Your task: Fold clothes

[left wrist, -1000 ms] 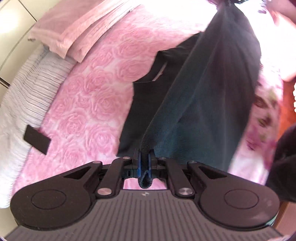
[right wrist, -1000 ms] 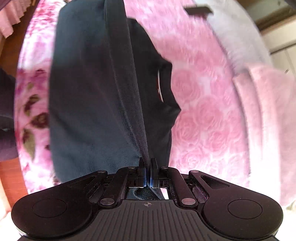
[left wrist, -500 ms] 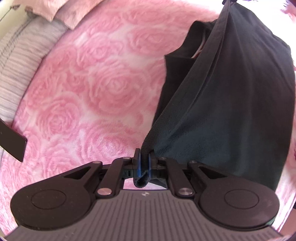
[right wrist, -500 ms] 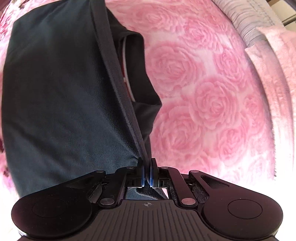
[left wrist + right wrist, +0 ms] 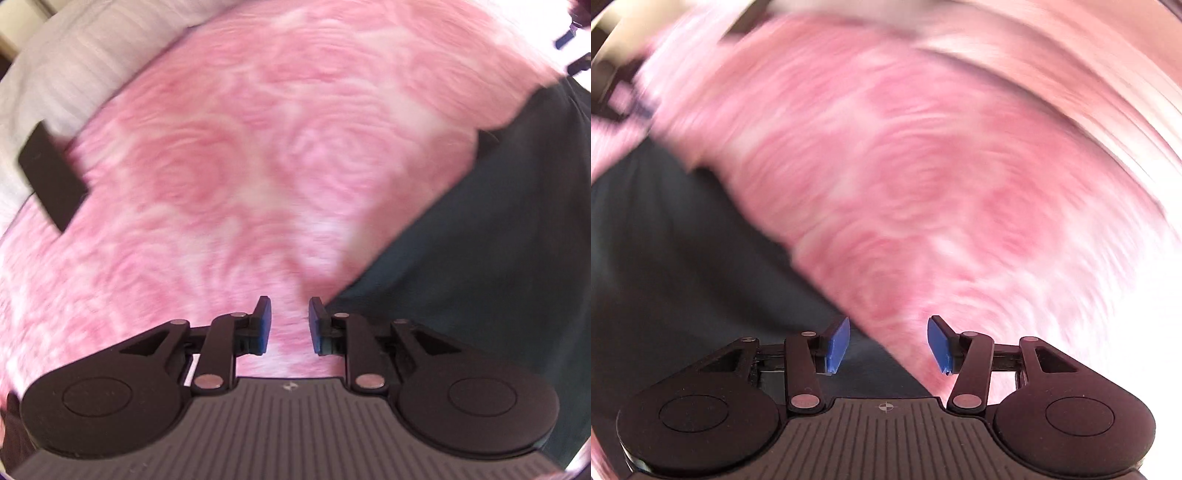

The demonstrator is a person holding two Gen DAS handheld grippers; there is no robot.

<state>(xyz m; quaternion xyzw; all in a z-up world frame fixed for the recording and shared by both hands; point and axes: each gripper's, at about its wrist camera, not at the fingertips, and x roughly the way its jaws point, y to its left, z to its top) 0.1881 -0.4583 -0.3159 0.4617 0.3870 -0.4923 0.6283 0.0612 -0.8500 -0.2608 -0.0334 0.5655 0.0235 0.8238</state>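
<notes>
No readable writing shows anywhere; only a small round mark sits on each gripper's ribbed body. Taking the pink rose-patterned blanket [image 5: 258, 155] as the landmark: at its far left edge lies a flat black rectangular object [image 5: 51, 181], half on a pale striped cover [image 5: 74, 66]. The left gripper [image 5: 290, 325] hangs over bare pink, jaws opening with nothing between them. The dark garment [image 5: 498, 258] lies spread on the blanket's right side. In the blurred right wrist view, the right gripper [image 5: 888, 343] is opening too, empty, straddling the garment's edge [image 5: 683, 266].
</notes>
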